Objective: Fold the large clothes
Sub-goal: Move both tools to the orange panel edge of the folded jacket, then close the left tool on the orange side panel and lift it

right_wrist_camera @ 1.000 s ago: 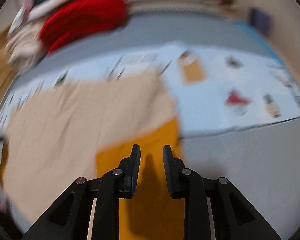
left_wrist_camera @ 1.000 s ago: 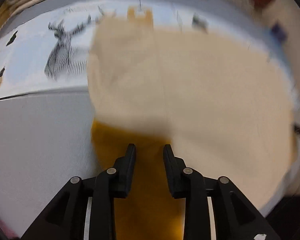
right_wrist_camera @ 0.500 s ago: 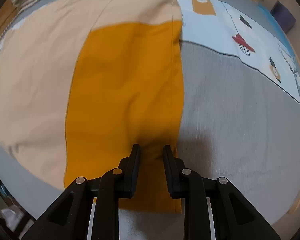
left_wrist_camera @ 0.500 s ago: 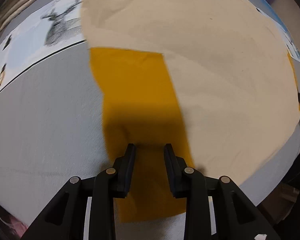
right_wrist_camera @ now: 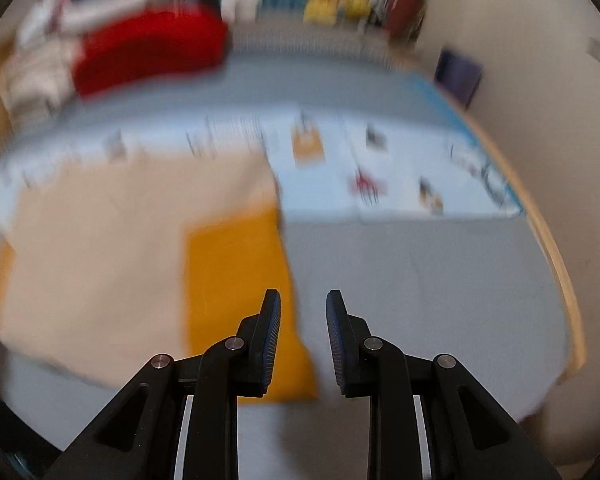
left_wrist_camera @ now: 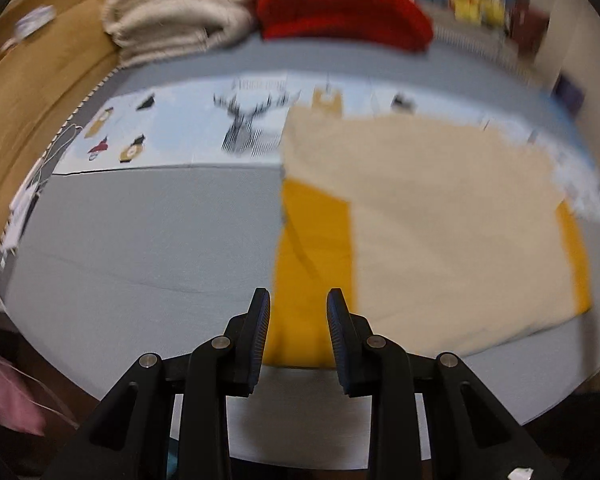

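Only rightward: purple box (right_wrist_camera: 458,74) by the wall (right_wrist_camera: 540,92).

Beige-and-mustard garment (left_wrist_camera: 440,220) on grey bed (left_wrist_camera: 140,240); red pile (left_wrist_camera: 340,8).

Honestly nothing readable here, both views are too smeared. The light blue printed sheet (left_wrist_camera: 188,136) has little pictures on it: a striped deer head (left_wrist_camera: 246,120) at about 11 o'clock in the left view, plus some small orange and red figures. There's a line of what might be lettering above the deer, but it's just blur. No labels, brands or numbers I can make out anywhere.
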{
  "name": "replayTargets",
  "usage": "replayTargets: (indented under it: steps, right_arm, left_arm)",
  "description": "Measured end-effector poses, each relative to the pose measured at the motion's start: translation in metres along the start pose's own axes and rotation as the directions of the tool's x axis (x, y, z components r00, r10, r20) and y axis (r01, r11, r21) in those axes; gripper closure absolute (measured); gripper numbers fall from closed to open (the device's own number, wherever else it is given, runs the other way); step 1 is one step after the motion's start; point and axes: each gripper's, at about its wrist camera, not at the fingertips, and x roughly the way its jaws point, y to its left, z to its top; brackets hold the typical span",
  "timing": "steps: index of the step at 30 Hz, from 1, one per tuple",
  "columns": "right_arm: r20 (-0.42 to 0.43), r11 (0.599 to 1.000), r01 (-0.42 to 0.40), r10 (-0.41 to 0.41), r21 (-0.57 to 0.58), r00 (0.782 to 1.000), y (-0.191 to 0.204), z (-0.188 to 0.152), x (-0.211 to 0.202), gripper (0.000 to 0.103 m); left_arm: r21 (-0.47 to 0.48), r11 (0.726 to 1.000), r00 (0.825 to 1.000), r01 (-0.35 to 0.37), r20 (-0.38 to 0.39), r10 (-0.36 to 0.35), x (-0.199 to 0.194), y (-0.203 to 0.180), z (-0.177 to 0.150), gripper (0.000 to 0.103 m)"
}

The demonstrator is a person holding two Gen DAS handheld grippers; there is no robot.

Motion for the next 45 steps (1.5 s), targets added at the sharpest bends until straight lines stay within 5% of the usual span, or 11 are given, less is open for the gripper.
replayTargets:
  steps: [4, 7, 15, 21, 27, 38, 45]
  right_arm:
    - [0.191, 0.996, -0.086, 0.079, 0.027, 0.978, 0.033, -0.019, -0.046, 0.076]
    - [0.144, 0.994, -0.109, 0.107, 0.01, 0.984, 0.067, -0.032, -0.041, 0.076]
    - [-0.046, 0.974, -0.168, 0.163, -0.153, 0.986, 0.167, -0.052, 0.016, 0.076]
    - [-0.244, 0.967, -0.2, 0.158, -0.159, 0.957, 0.202, -0.068, 0.08, 0.076]
    - [-0.348, 0.97, -0.132, 0.054, -0.204, 0.936, 0.219, -0.089, 0.122, 0.076]
    - [-0.203, 0.968, -0.172, 0.134, -0.184, 0.97, 0.199, -0.071, 0.082, 0.076]
    - [-0.335, 0.974, -0.191, 0.139, -0.126, 0.932, 0.189, -0.085, 0.115, 0.076]
  left_arm:
    - [-0.026, 0.999, 0.996, 0.022, 0.092, -0.019, -0.01, -0.017, -0.038, 0.076]
    - [-0.081, 0.996, 0.999, 0.046, 0.031, -0.044, 0.001, -0.026, -0.045, 0.089]
    - [-0.062, 0.997, 0.999, 0.045, 0.031, -0.043, 0.021, -0.028, -0.04, 0.089]
    - [-0.098, 0.993, 0.997, 0.072, -0.002, -0.073, 0.03, -0.019, -0.043, 0.089]
    - [-0.176, 0.973, 0.986, 0.147, -0.05, -0.158, 0.042, -0.004, -0.048, 0.089]
    - [-0.319, 0.925, 0.964, 0.209, -0.092, -0.249, 0.068, 0.002, -0.059, 0.084]
    - [-0.423, 0.882, 0.958, 0.207, -0.096, -0.271, 0.082, 0.01, -0.07, 0.078]
